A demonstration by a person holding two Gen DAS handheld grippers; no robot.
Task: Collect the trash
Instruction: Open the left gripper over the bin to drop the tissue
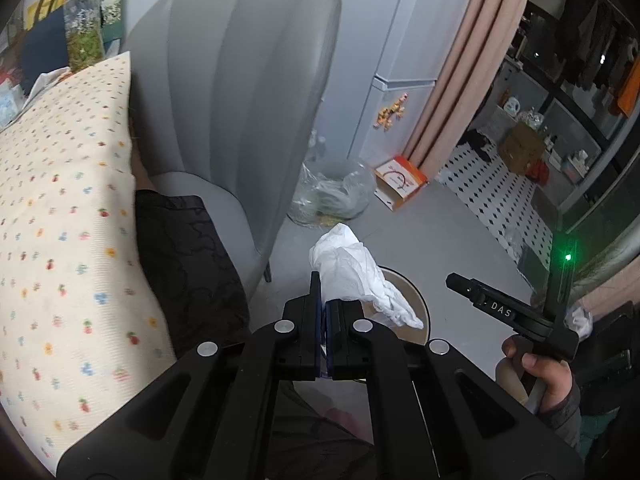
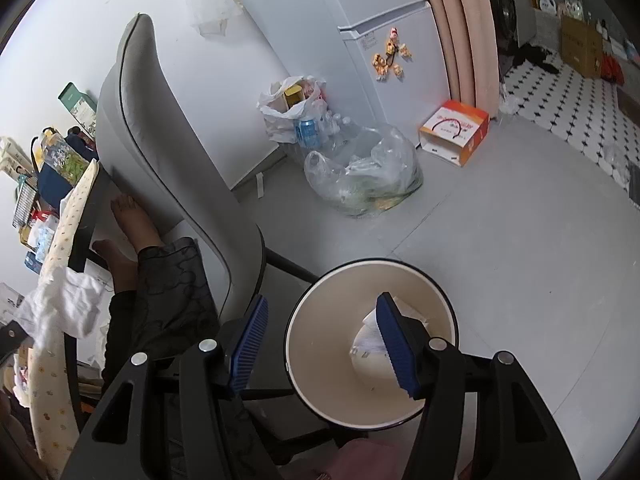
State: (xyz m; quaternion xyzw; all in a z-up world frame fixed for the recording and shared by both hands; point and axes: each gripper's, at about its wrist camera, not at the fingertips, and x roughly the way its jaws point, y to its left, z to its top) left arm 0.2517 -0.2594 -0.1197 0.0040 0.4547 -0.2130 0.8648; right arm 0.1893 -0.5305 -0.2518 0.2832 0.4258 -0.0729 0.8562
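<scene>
Left jaws pinching white tissue (image 1: 352, 280), right jaws spread over bin (image 2: 304, 320), paper (image 2: 370, 340) inside.

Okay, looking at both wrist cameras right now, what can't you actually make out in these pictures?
- Left wrist view: most of the bin, hidden behind the white tissue and the left hand-held gripper.
- Right wrist view: part of the paper in the bin, covered by a blue pad of the right hand-held gripper.
- Right wrist view: contents of the clear plastic bag, too crumpled.
</scene>
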